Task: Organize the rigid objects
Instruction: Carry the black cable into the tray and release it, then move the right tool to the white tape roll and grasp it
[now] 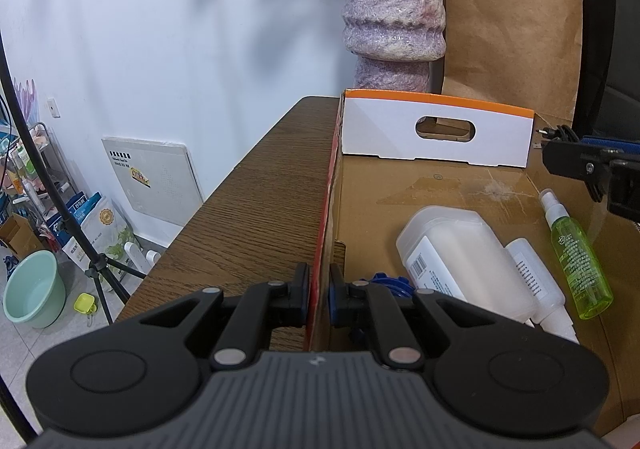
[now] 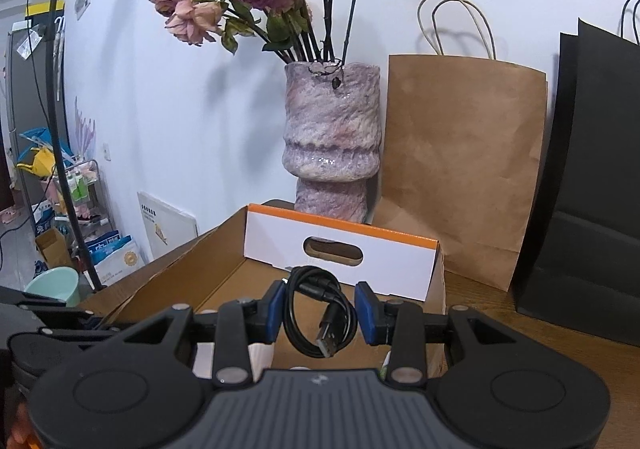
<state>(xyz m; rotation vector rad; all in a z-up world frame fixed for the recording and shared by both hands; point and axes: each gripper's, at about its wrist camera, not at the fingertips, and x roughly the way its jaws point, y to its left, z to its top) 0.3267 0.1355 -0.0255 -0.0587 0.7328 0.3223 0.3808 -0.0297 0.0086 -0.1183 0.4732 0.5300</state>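
Our right gripper had its blue-padded fingers closed against the sides of a coiled black USB cable, the coil hanging upright between them with its plug pointing down, above the open brown cardboard box with the white, orange-edged end flap. Our left gripper was pinched onto the box's near left wall, one finger outside and one inside, apparently steadying it. The box floor lay straight below and ahead of the cable, so we judged the right hand the one placed to lower it, clear of the white plastic bottle and the green spray bottle lying inside.
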